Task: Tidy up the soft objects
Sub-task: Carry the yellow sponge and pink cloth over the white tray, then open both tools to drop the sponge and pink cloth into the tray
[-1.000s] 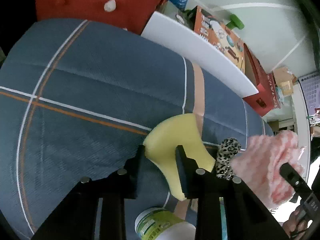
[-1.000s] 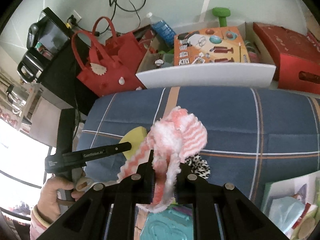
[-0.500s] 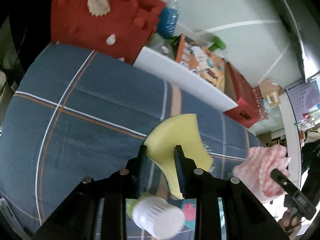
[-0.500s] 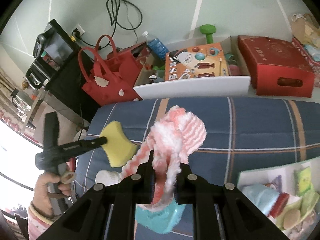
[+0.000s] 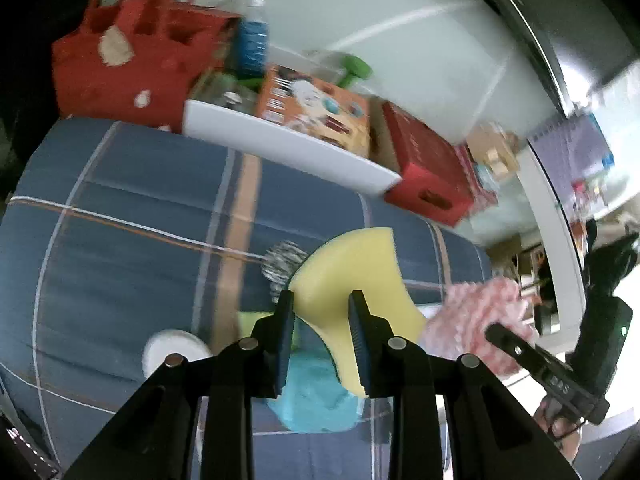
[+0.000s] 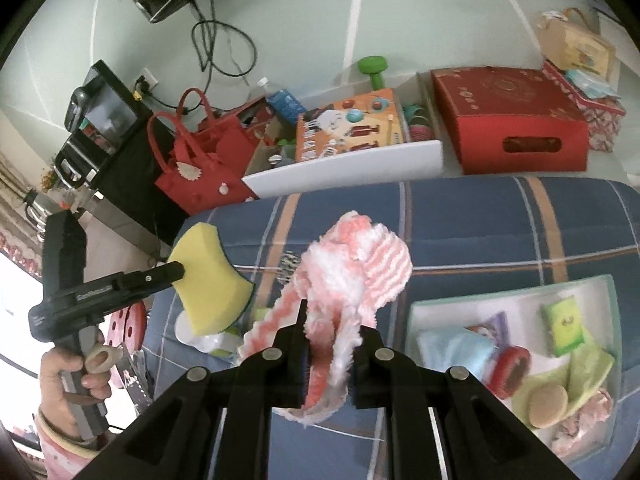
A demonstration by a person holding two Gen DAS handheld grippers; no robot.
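Since one second ago both grippers have risen from the blue plaid cushion (image 6: 480, 232), and the tray (image 6: 516, 300) at lower right has come into the right wrist view. The left gripper (image 5: 322, 320) is clamped on a yellow sponge (image 5: 352, 272), held in the air; the right wrist view shows the sponge (image 6: 208, 280) at the tip of the left gripper (image 6: 172, 274), above the cushion's left edge. The right gripper (image 6: 330, 340) is closed on a pink-and-white fluffy cloth (image 6: 352, 272), which bulges above the fingers and hangs below them. Under the sponge lie a teal object (image 5: 316, 396), a white-lidded jar (image 5: 172, 350) and a leopard-print piece (image 5: 282, 268), blurred. The tray holds small packets and a folded blue cloth (image 6: 456, 346). Behind the cushion stand a white board (image 6: 344, 170), a red box (image 6: 508, 120) and a red bag (image 6: 200, 172).
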